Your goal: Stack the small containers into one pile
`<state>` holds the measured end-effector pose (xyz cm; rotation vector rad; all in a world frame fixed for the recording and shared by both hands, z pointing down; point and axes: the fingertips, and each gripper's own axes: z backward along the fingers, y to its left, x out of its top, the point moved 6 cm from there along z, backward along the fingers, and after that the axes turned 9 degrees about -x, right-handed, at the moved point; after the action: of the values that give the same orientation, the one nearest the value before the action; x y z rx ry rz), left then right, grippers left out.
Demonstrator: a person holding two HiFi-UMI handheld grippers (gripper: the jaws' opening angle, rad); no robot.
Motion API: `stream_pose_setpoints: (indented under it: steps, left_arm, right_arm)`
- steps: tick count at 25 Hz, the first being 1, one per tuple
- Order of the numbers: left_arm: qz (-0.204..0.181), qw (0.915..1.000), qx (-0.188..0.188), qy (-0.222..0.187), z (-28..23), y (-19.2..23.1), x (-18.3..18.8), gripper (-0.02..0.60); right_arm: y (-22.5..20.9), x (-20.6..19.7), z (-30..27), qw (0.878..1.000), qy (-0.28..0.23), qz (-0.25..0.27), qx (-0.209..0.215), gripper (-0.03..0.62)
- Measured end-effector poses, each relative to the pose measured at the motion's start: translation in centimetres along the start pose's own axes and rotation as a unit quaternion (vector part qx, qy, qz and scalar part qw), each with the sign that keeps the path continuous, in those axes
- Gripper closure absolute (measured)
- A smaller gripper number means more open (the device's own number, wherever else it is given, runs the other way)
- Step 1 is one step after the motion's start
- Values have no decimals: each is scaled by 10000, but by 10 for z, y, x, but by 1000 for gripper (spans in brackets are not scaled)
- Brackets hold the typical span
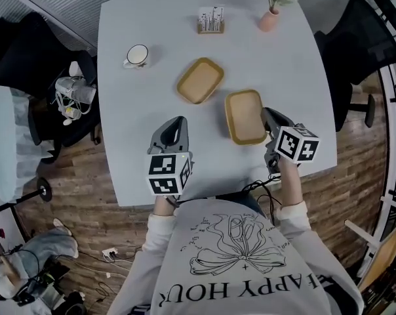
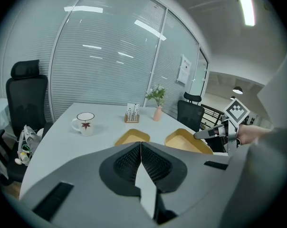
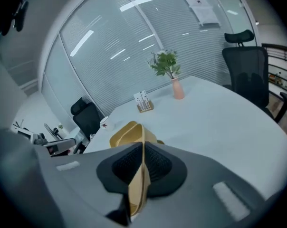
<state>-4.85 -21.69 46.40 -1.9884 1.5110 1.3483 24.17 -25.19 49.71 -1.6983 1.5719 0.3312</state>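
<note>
Two shallow yellow containers lie on the white table (image 1: 145, 104). One container (image 1: 200, 80) sits near the middle, also seen from the left gripper as the left container (image 2: 132, 137). The other container (image 1: 244, 115) lies to its right, nearer me. My right gripper (image 1: 267, 118) is shut on this one's right rim, and the thin yellow wall (image 3: 139, 175) shows pinched between its jaws. My left gripper (image 1: 179, 121) hovers left of the held container, its jaws shut (image 2: 140, 144) with nothing in them. From it I see the held container (image 2: 186, 140) and the right gripper (image 2: 211, 133).
A white mug (image 1: 138, 55) stands at the back left of the table, a small card holder (image 1: 211, 20) and a pink vase with a plant (image 1: 270, 15) at the back. Black office chairs (image 1: 358, 38) (image 1: 24, 64) flank the table. The front table edge is close to my body.
</note>
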Motion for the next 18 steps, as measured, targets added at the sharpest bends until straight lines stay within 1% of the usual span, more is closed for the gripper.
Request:
stream_pose_setpoints:
  steps: [3,7,10,14,16,18]
  left_arm:
    - [108,9997,206,23,-4,-9,-3,574]
    - [234,9986,476,45,-8,-15,-5,574]
    - [304,9975,631,48,-10,-16,-7,574]
    - [334,9964,772,115,-11,-17,-11,574]
    - [351,9959,824,144,-13,-17,-12,574]
    - [361,9954,869,168,-16,-17,-13,574]
  right_arm:
    - [-10,1,-13,9988,319,42,375,568]
    - [-22,0,-29,9958,618,178,647,568]
    - [-30,-4,-42,9938,726,80,841,569]
    - [-43,-13,-56,9923,909,5,839,569]
    - [-48,-18,-61,9919,995,142,770,569]
    - [-51,-22,-66,9914,1050,398,677,566]
